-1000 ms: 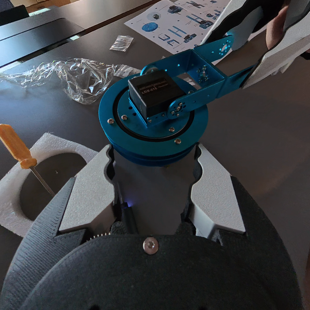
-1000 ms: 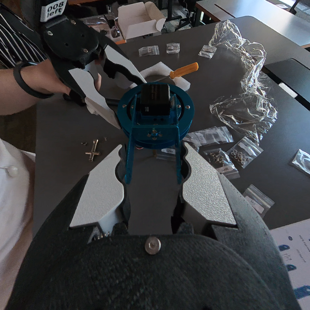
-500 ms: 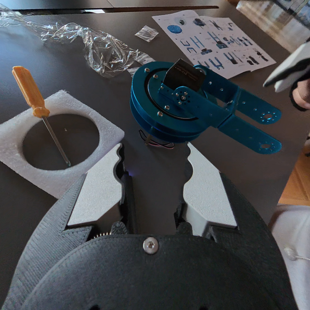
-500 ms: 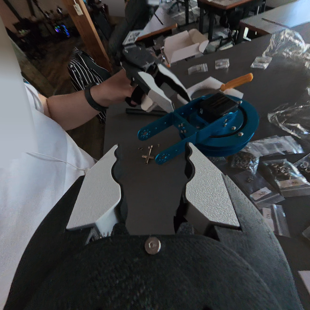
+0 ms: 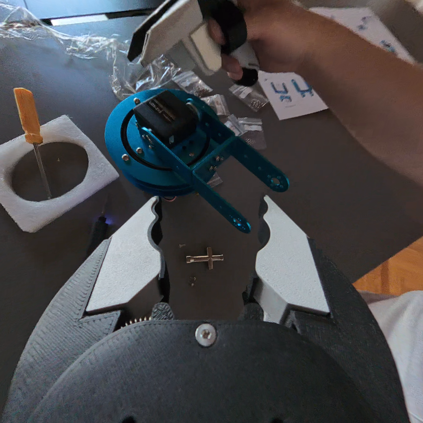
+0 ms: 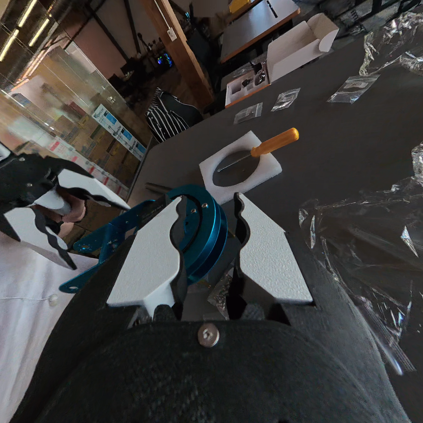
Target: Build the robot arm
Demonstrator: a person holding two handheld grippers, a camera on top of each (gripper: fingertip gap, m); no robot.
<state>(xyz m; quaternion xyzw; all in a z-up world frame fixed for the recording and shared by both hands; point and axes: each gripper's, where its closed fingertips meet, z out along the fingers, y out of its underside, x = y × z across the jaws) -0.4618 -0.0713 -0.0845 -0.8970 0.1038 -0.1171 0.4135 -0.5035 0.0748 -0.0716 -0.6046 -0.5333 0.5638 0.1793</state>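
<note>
A blue round base [image 5: 123, 146] with a black servo [image 5: 164, 116] and a blue forked bracket [image 5: 229, 206] stands on the dark table [image 5: 343, 183]. My left gripper [image 5: 210, 199] is open and empty. The nearer bracket arm reaches between its fingertips without touching them, and a small metal cross wrench [image 5: 206, 257] lies on the table between its fingers. My right gripper [image 6: 209, 196] is open and hovers above the far side of the base [image 6: 217, 229]. It also shows at the top of the left wrist view [image 5: 174, 29], held by a hand.
A white foam block with a round hole [image 5: 45, 206] carries an orange-handled screwdriver [image 5: 27, 114] left of the base. Small bags of screws [image 5: 247, 98], crumpled clear plastic [image 6: 366, 251], a printed sheet [image 5: 293, 96] and a white box [image 6: 297, 45] lie around. The table edge is close on the right [image 5: 377, 263].
My left gripper has backed off the base and come round to the bracket's end. My right gripper has let go of the bracket arms and swung over behind the base.
</note>
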